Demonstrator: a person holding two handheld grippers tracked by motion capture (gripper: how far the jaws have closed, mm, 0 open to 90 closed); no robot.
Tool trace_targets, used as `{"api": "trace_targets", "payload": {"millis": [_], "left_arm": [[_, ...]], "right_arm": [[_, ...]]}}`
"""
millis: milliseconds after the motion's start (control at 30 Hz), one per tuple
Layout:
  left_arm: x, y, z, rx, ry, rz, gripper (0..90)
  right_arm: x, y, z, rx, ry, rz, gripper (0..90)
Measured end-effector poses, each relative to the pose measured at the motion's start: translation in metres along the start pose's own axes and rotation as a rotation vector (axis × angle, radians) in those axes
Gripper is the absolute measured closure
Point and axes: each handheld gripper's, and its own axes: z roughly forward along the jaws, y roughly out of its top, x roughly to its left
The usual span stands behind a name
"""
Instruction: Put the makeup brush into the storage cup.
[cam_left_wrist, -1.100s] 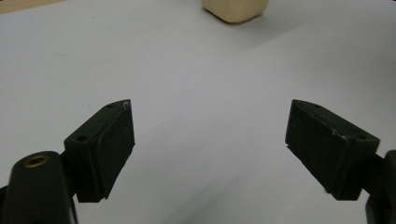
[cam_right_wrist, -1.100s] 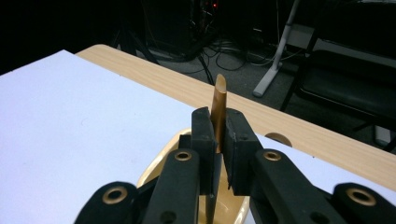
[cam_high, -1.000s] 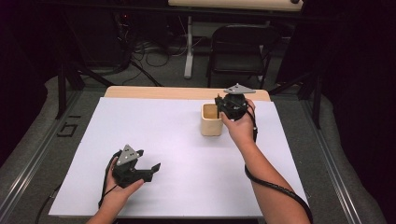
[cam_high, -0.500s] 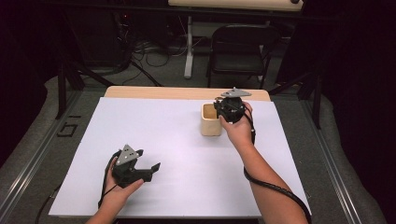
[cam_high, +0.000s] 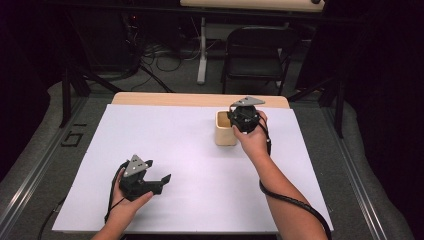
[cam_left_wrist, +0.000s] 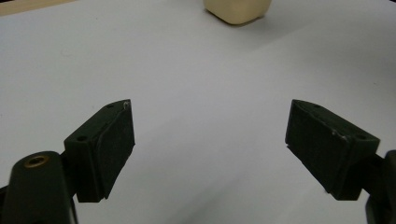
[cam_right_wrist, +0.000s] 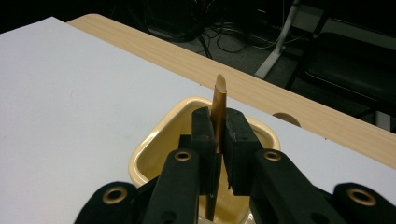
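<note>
Right gripper (cam_right_wrist: 215, 140) clamps a thin brown stick (cam_right_wrist: 218, 105) mid-shaft, frame centre, over the beige cup (cam_right_wrist: 154, 144) — likely light, stiff, snappable. Left gripper (cam_left_wrist: 210, 140) open, empty — lower frame.

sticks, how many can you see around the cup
1. A thin brown stick is clamped between the right gripper jaws, just above the open cream cup at the far side of the table. More could lie hidden inside the cup, beneath the gripper.
</note>
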Motion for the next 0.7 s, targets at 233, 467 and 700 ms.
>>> {"api": "trace_targets", "payload": {"millis": [233,467,700], "left_arm": [[0.0006,0.0002,-0.0005,-0.001,0.0,0.0,16.0],[0.0007,0.0001,-0.0005,-0.001,-0.001,0.0,16.0],[0.0005,0.0,-0.0003,0.0,-0.001,0.0,16.0]], "right_arm": [[0.0009,-0.0018,0.0025,0.006,-0.001,0.0,84.0],[0.0006,-0.0043,0.0053,0.014,0.001,0.001,84.0],[0.0002,-0.0074,0.0072,0.019,0.001,0.006,83.9]]}}
